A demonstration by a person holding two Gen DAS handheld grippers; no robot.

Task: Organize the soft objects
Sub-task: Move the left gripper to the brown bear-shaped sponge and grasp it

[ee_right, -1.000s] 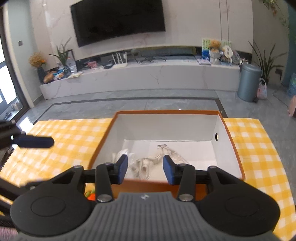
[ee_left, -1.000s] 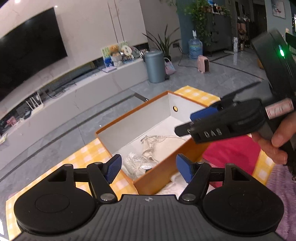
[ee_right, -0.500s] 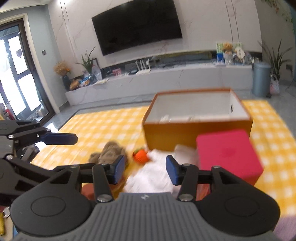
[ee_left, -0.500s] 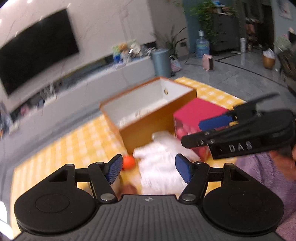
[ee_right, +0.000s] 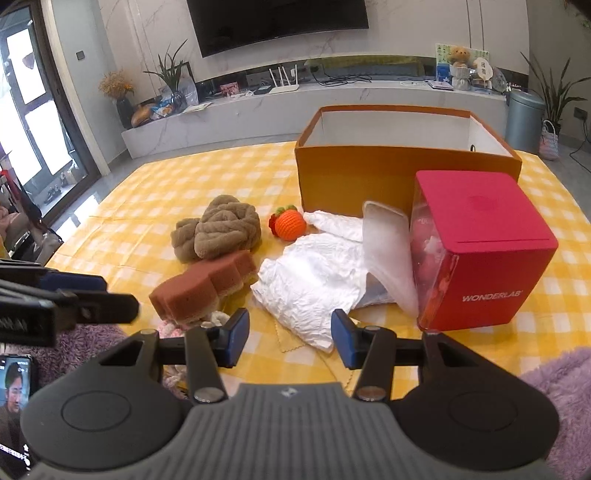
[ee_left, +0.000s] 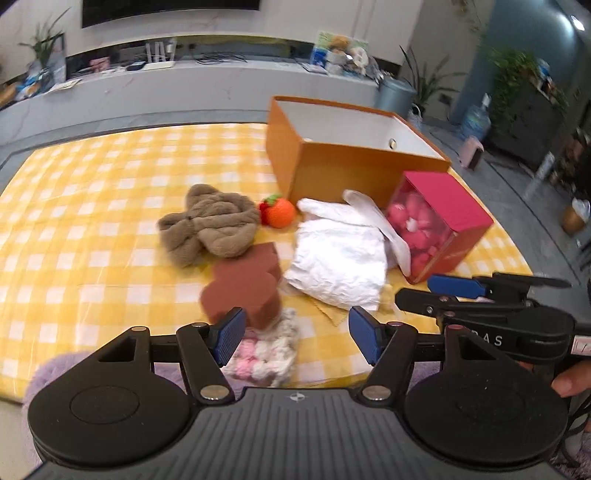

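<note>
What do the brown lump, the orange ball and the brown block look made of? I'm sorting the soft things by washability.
Brown fluffy crumpled cloth: plush fleece or towelling, matte, deep pile. Small orange ball with red leaves: crocheted yarn, stitch rows visible. Brown lobed block: sponge foam, matte with fine pores and a paler bottom layer. All judged by look only.

A large dark television [ee_right: 282,22] is hanging on a pale marble wall [ee_right: 443,22], above a long low white media bench [ee_right: 332,96] that is carrying a router [ee_right: 283,83], cables and small ornaments. Daylight is coming in through a dark-framed glass door [ee_right: 40,110] at the left and is shining on the grey tiled floor [ee_left: 92,122]. Potted plants [ee_right: 170,79] are standing by the bench, and a grey bin [ee_right: 524,116] is sitting at its right end.
</note>
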